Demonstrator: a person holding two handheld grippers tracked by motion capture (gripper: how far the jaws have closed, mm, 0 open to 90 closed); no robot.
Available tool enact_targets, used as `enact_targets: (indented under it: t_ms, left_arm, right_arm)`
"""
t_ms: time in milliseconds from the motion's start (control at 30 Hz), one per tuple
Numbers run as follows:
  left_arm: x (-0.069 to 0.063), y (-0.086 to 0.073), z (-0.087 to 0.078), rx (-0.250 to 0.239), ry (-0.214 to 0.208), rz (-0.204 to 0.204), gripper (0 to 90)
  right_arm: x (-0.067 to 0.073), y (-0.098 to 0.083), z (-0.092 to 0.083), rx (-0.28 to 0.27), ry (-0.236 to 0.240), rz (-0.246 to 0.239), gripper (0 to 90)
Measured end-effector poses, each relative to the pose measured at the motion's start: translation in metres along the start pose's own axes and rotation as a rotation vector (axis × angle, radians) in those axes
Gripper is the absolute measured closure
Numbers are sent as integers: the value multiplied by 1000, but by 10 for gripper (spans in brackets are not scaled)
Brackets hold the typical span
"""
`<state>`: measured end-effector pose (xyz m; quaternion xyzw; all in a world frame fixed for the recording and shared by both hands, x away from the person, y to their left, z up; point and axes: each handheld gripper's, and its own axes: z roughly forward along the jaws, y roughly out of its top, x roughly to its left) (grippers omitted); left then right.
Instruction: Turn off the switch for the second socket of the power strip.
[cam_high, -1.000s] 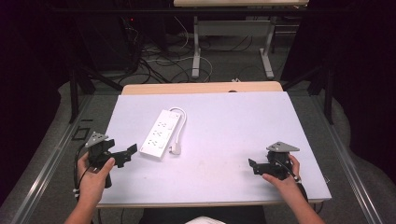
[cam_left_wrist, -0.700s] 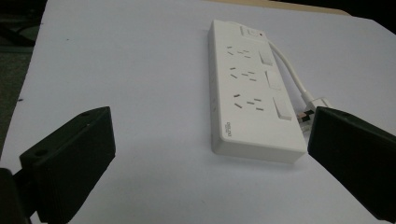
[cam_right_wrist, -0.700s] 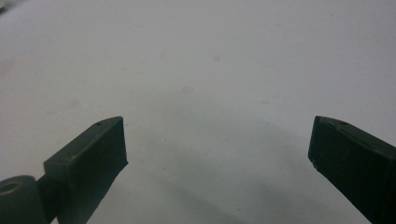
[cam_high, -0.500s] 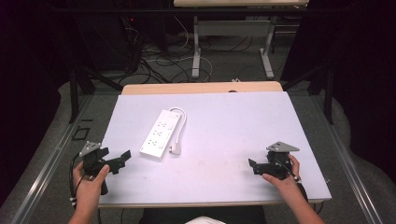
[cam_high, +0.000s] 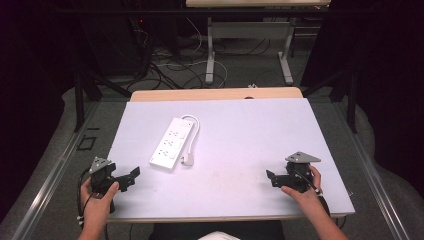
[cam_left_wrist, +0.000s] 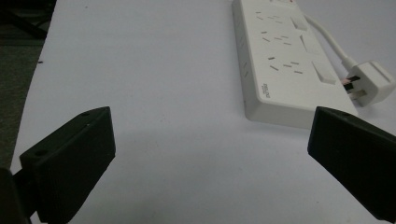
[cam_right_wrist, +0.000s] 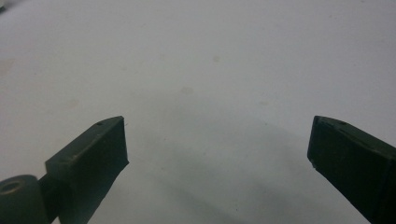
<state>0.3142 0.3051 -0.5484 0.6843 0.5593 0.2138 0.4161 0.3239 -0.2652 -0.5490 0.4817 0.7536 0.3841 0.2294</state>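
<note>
A white power strip (cam_high: 172, 142) lies on the white table (cam_high: 240, 130), left of centre, its cord looped back and its white plug (cam_high: 188, 158) resting beside its near end. In the left gripper view the power strip (cam_left_wrist: 285, 60) and the plug (cam_left_wrist: 371, 81) lie just ahead and to the right. My left gripper (cam_high: 131, 176) is at the table's front left corner, open, with nothing between its jaws. My right gripper (cam_high: 270, 179) rests near the front right edge, open and empty, over bare tabletop (cam_right_wrist: 210, 93).
A wooden strip (cam_high: 215, 93) runs along the table's far edge. Behind it stand desk legs (cam_high: 210, 50) and tangled cables on the floor. A metal rail (cam_high: 55, 170) runs along the floor to the left of the table.
My left gripper has drawn back toward the front left corner, away from the power strip. The right gripper has stayed put.
</note>
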Motion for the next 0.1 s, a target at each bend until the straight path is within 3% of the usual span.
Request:
enact_targets:
  t_ms: [100]
  left_arm:
    - [0, 0, 1, 0, 2, 11, 7]
  right_arm:
    - [-1, 0, 0, -4, 3, -3, 45]
